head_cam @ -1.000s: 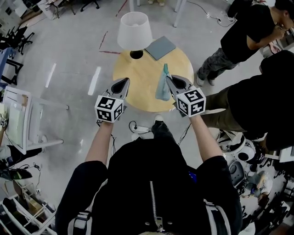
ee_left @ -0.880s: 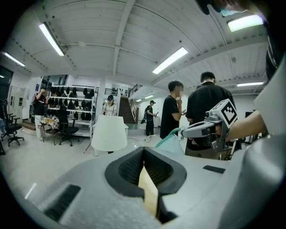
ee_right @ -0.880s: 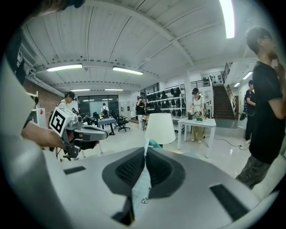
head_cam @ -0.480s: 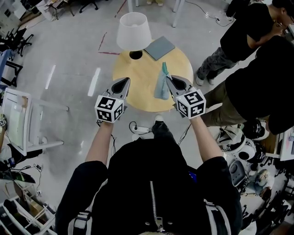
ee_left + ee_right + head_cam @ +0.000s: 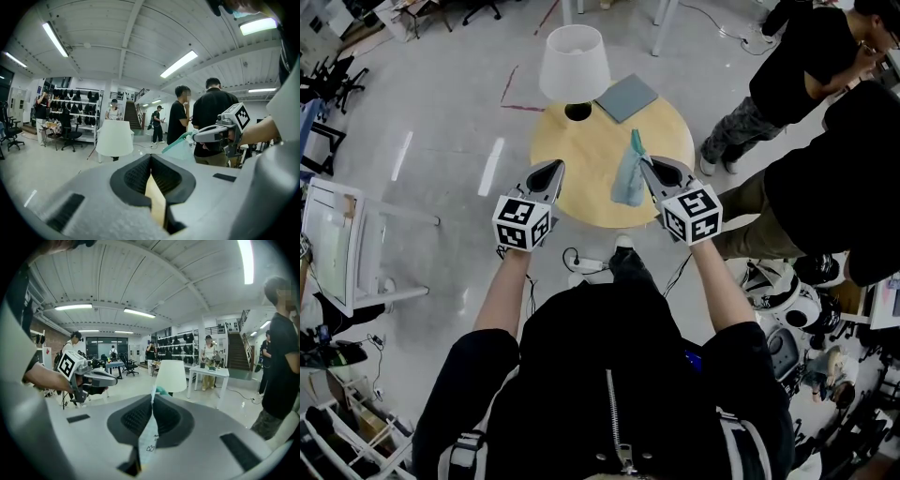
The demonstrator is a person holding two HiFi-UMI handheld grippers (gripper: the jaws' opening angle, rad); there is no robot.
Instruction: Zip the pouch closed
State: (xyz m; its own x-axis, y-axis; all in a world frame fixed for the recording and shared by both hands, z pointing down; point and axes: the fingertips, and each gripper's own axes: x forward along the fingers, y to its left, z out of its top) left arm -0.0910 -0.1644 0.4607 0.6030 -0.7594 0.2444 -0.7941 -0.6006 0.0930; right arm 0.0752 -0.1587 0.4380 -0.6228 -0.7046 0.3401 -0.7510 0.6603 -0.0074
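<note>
A teal pouch (image 5: 629, 176) hangs above the round yellow table (image 5: 586, 159), held up by one edge. My right gripper (image 5: 646, 164) is shut on that edge; in the right gripper view the pale fabric (image 5: 149, 439) runs between the closed pads of the right gripper (image 5: 153, 397). My left gripper (image 5: 554, 169) stays a hand's width left of the pouch, shut and empty. In the left gripper view the left gripper (image 5: 151, 157) has only the tabletop behind it, and the pouch (image 5: 183, 146) hangs off to the right. The zipper is not visible.
A white lamp (image 5: 573, 64) stands at the table's far edge, with a grey-blue pad (image 5: 627, 97) beside it. People in black (image 5: 811, 66) stand close on the right. A white chair (image 5: 342, 248) is at the left, and cables lie on the floor below the table.
The hanging pouch has swung slightly under the right gripper. Both grippers stay where they were. The people at the right have shifted.
</note>
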